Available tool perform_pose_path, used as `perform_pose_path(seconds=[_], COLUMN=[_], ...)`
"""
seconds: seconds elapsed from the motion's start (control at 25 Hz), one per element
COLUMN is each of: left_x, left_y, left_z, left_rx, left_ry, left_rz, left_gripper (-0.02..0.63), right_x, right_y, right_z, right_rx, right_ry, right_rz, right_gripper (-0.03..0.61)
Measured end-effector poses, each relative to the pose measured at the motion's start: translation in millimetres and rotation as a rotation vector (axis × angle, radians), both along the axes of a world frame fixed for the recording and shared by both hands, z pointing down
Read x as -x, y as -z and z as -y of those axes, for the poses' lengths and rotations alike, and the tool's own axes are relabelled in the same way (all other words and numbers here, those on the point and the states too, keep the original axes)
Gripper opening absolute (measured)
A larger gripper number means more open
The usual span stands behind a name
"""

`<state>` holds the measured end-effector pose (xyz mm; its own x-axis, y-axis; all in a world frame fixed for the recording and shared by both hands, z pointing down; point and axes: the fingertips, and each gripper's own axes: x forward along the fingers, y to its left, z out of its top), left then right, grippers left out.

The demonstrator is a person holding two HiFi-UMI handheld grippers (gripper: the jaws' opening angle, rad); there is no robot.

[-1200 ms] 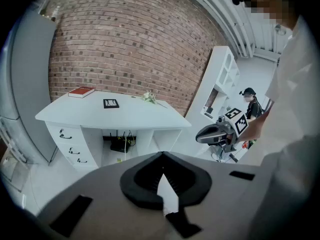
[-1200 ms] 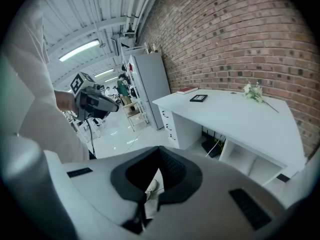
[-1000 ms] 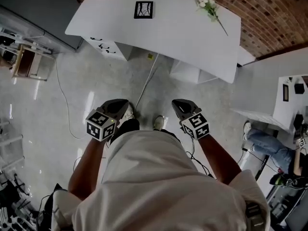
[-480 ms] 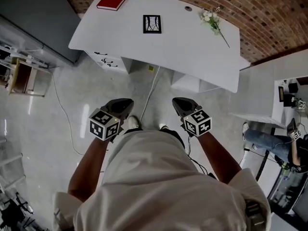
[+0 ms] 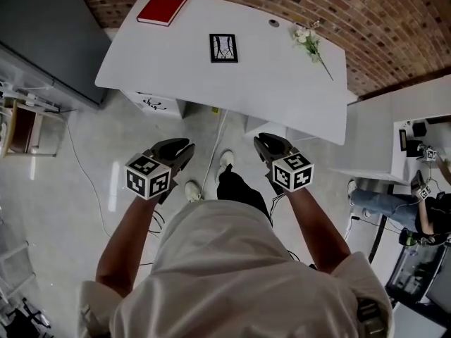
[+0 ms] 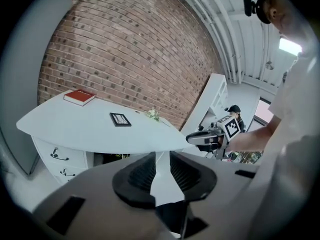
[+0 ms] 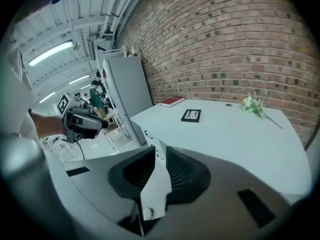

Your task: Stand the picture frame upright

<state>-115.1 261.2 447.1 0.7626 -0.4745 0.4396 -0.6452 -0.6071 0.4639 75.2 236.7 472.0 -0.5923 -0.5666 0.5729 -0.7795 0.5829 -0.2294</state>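
Observation:
The black picture frame lies flat on the white table, between a red book and a sprig of white flowers. Both grippers hang over the floor in front of the table, well short of the frame. My left gripper is open; its jaws have just been opening and nothing is between them. My right gripper also stands open and empty. The frame shows flat in both gripper views.
A drawer unit stands under the table's left side, and a cable runs across the floor below it. A grey cabinet stands at the left and a brick wall behind. Another desk and a seated person are at the right.
The person has stepped toward the table, and both grippers have come forward with them. The table and frame now sit closer and more squarely ahead.

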Motion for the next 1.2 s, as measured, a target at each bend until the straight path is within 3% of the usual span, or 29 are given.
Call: perform_pose_path(seconds=[0.2, 0.88, 1.2], left_x=[-9, -47, -51], left_y=[-9, -34, -63], left_z=[54, 236, 295], left_rx=[0.01, 0.133, 0.194], left_ry=[0.028, 0.153, 0.12], left_rz=[0.003, 0.046, 0.061], left_gripper=[0.084, 0.092, 0.1], right_x=[-17, -36, -25], right_y=[-11, -52, -74], right_z=[60, 260, 319], right_rx=[0.018, 0.136, 0.191], right_ry=[-0.002, 0.15, 0.151], right_rz=[0.012, 0.104, 0.129], right_gripper=[0.049, 0.061, 0.069])
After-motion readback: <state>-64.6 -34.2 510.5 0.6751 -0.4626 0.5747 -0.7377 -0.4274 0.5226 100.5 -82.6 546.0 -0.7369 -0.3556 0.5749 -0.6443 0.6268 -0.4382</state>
